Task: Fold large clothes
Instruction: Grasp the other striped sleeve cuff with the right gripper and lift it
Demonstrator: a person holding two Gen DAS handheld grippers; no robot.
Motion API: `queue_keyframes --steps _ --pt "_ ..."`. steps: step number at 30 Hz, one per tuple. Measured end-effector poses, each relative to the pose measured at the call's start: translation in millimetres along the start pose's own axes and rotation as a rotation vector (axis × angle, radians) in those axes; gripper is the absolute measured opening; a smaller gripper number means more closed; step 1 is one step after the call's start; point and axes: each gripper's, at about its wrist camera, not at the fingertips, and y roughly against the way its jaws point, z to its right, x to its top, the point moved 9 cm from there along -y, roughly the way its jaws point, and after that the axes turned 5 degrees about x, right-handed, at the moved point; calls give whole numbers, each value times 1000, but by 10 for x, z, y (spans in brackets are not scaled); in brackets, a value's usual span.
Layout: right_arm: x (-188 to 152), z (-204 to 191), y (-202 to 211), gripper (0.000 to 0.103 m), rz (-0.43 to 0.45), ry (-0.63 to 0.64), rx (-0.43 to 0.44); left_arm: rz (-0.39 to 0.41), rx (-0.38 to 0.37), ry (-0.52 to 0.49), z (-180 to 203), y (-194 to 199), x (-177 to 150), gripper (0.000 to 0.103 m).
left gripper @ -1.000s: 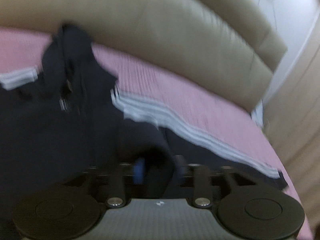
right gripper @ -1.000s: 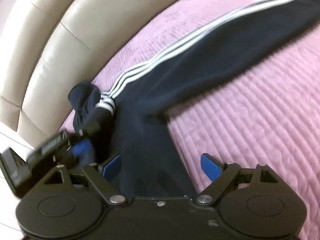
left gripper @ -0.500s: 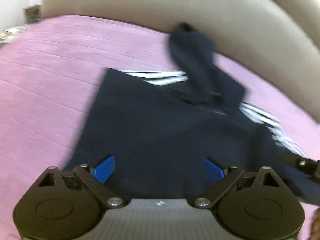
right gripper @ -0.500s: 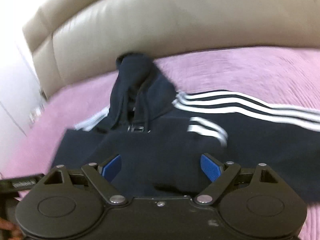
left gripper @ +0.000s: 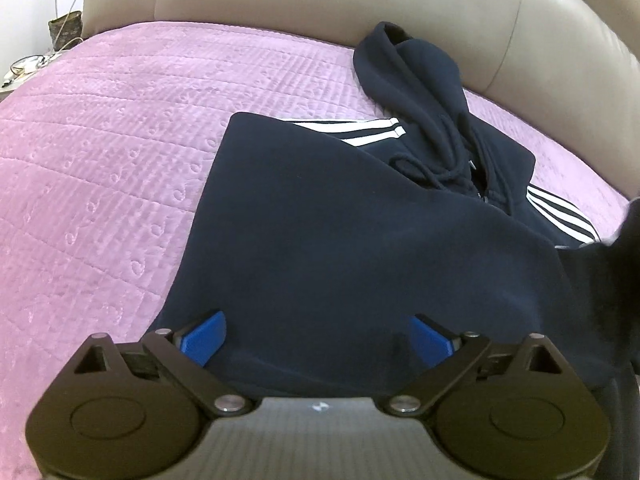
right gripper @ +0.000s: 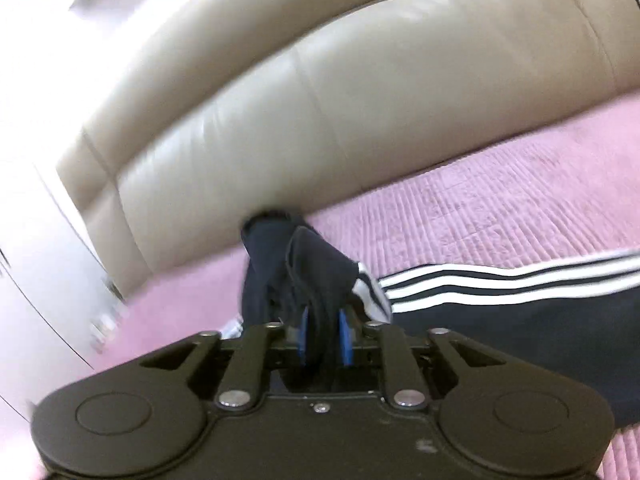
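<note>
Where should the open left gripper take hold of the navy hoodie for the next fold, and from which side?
Probably the hoodie at its folded left edge, coming in from the pink bedspread side: that edge lies flat and exposed, and the left gripper hangs open above it.

1. A home bedroom: a quilted pink bedspread (left gripper: 120, 160) spreads ahead of the tongs.
2. A padded beige leather headboard (right gripper: 320, 100) rises beyond it.
3. A cluttered bedside surface (left gripper: 24, 68) sits far left.
</note>
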Motion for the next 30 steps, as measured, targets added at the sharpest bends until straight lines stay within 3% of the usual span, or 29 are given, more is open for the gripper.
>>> queue_keyframes --steps 1,4,8,10,11,12,13,15,17,20,21,23,24,26,27,30 --pt "5 174 46 84 -8 -26 -24 3 3 8 -3 23 -1 100" --pt "-66 676 145 87 -49 -97 -100 3 15 16 2 27 -11 100" --pt "-248 1096 101 87 -96 -210 -81 -5 26 11 44 35 -26 100" --pt "-347 1183 -20 85 -124 -184 -111 -13 13 15 83 37 -48 100" --pt "-387 1219 -61 76 -132 -143 -148 -17 10 13 106 33 -62 100" --pt "-393 1178 -102 27 -113 -99 -166 -18 17 5 125 27 -76 100" --pt "-360 1105 -99 18 -88 -75 -146 -18 27 -7 142 22 -89 100" --pt "-150 860 18 18 30 -40 -14 -18 47 -39 172 8 -115 100" --pt "1 750 138 18 91 -2 20 -16 59 -69 184 -17 -146 100" --pt "-37 970 -38 17 -9 -8 -70 1 63 -84 181 -40 -172 103" --pt "-135 1106 -126 21 -80 8 -129 1 65 -76 175 -42 -171 103" --pt "-292 1331 -214 39 -173 19 -213 -2 73 -62 170 -52 -159 103" --pt "-317 1379 -176 40 -164 1 -195 0 75 -56 172 -59 -154 103" --pt "-300 1421 -42 59 -132 -41 -166 12 76 -61 174 -69 -150 103" --pt "-287 1451 25 84 -128 -51 -187 17 76 -62 171 -68 -151 103" --pt "-278 1476 136 84 -162 -54 -195 18 79 -58 169 -50 -153 103"
